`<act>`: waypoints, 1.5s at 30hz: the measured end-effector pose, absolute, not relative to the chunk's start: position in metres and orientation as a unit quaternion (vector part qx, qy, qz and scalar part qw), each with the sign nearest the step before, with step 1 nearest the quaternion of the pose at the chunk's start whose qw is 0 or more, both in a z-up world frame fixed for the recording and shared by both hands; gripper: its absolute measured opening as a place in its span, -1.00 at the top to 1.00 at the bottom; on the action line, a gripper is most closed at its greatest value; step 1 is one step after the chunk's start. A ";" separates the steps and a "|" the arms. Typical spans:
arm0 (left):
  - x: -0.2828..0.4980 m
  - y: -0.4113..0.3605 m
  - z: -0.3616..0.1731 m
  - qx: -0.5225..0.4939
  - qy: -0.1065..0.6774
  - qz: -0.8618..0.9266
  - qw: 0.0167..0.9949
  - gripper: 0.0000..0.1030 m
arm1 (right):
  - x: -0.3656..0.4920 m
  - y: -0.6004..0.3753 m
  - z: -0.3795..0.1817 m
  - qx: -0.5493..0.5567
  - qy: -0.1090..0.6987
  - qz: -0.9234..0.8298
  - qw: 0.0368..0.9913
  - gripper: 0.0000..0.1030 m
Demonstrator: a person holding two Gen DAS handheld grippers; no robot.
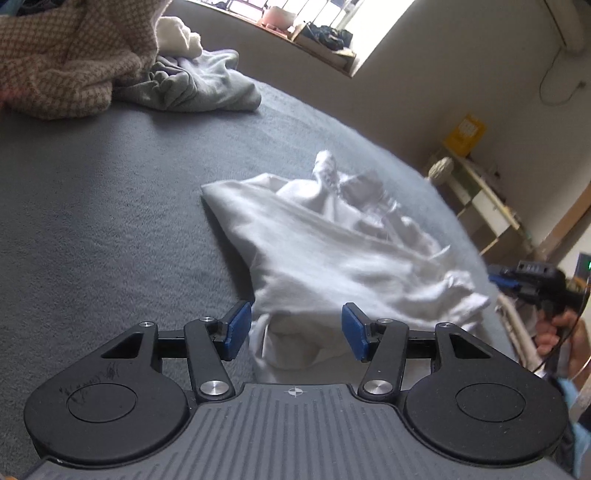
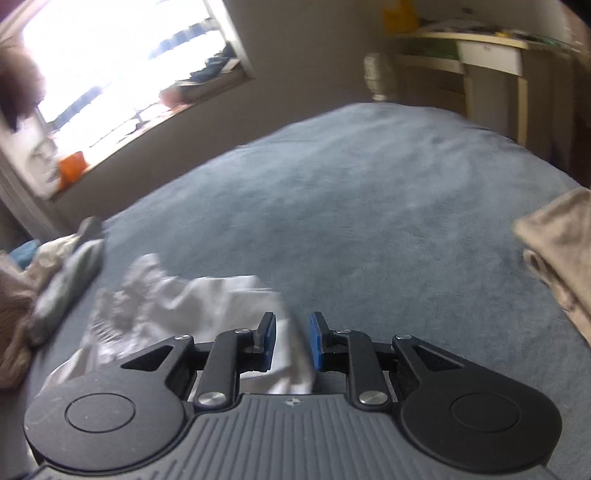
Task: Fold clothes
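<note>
A crumpled white garment (image 1: 332,251) lies on the blue-grey bed cover (image 1: 110,221). My left gripper (image 1: 295,328) hovers at its near edge with its blue pads wide apart. White cloth fills the gap between them, but neither pad pinches it. In the right wrist view the same white garment (image 2: 207,295) trails off to the left. A fold of it runs between the pads of my right gripper (image 2: 292,339), which stand slightly apart and do not squeeze it. The other gripper, held in a hand (image 1: 554,332), shows at the right edge of the left wrist view.
A brown checked knit (image 1: 66,55), a grey garment (image 1: 199,85) and a white item (image 1: 177,33) are heaped at the far left of the bed. Beige cloth (image 2: 554,258) lies at the right. A bedpost (image 2: 376,74), a desk (image 2: 480,55) and a window sill stand beyond the bed cover (image 2: 369,203).
</note>
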State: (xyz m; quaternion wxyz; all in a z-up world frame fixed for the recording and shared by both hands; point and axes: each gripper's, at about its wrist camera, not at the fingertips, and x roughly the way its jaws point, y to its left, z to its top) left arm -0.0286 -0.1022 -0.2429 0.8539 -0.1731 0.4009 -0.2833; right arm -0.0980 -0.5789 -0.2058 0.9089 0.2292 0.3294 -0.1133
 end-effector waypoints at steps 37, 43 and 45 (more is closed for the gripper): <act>-0.014 -0.087 -0.297 -0.259 0.401 -0.260 0.840 0.81 | 0.089 -0.146 -0.253 -0.180 0.499 0.175 0.830 0.29; -0.019 -0.086 -0.300 -0.269 0.393 -0.246 0.844 0.88 | 0.105 -0.154 -0.271 -0.167 0.515 0.137 0.830 0.87; -0.022 -0.086 -0.300 -0.273 0.391 -0.240 0.845 0.88 | 0.103 -0.162 -0.266 -0.141 0.501 0.135 0.843 1.00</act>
